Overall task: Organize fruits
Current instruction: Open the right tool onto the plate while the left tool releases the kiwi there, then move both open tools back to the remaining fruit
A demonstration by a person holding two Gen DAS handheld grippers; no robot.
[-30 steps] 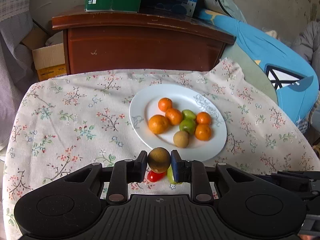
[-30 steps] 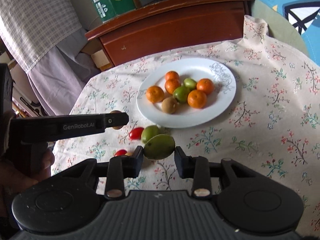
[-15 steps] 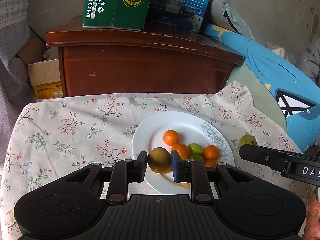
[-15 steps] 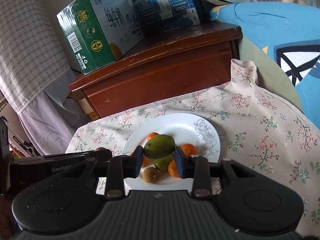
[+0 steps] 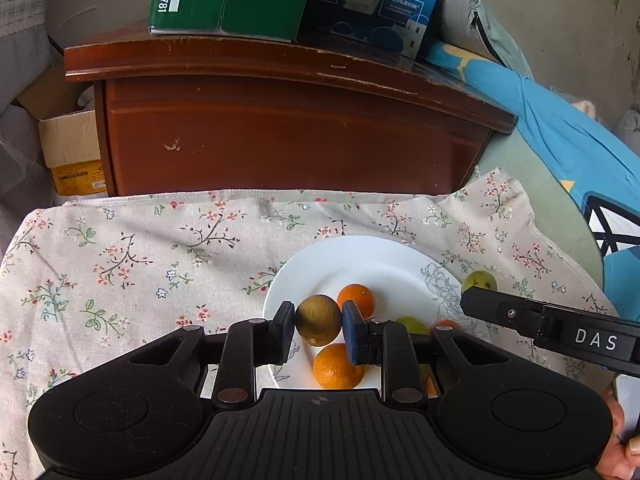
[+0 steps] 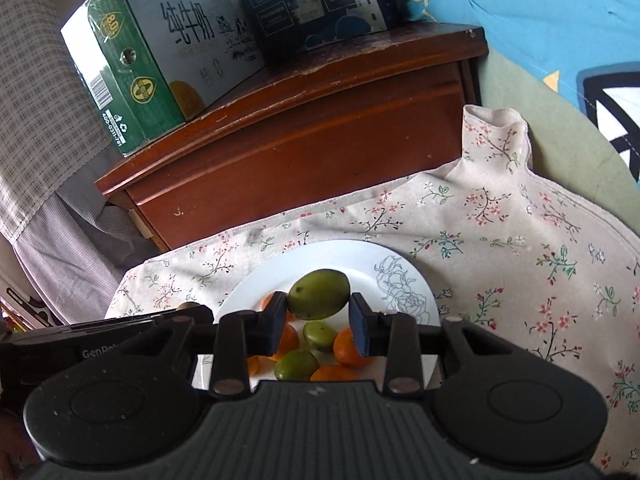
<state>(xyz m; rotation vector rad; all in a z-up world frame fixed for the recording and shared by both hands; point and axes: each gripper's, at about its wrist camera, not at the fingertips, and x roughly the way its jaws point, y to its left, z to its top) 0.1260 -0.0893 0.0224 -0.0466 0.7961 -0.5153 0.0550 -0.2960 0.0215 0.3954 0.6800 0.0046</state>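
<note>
We hold both grippers over the white round plate (image 5: 352, 256) of small oranges: left gripper (image 5: 318, 326) pinching a round brown-green fruit (image 5: 318, 319), right gripper (image 6: 318, 312) pinching an oval green fruit (image 6: 319, 294), each apparently poised for setting down there.

Left gripper (image 5: 318, 326) jaws clamped on a brown fruit (image 5: 318, 320), right gripper (image 6: 318, 312) jaws clamped on a green fruit (image 6: 319, 294), both level, side by side.
</note>
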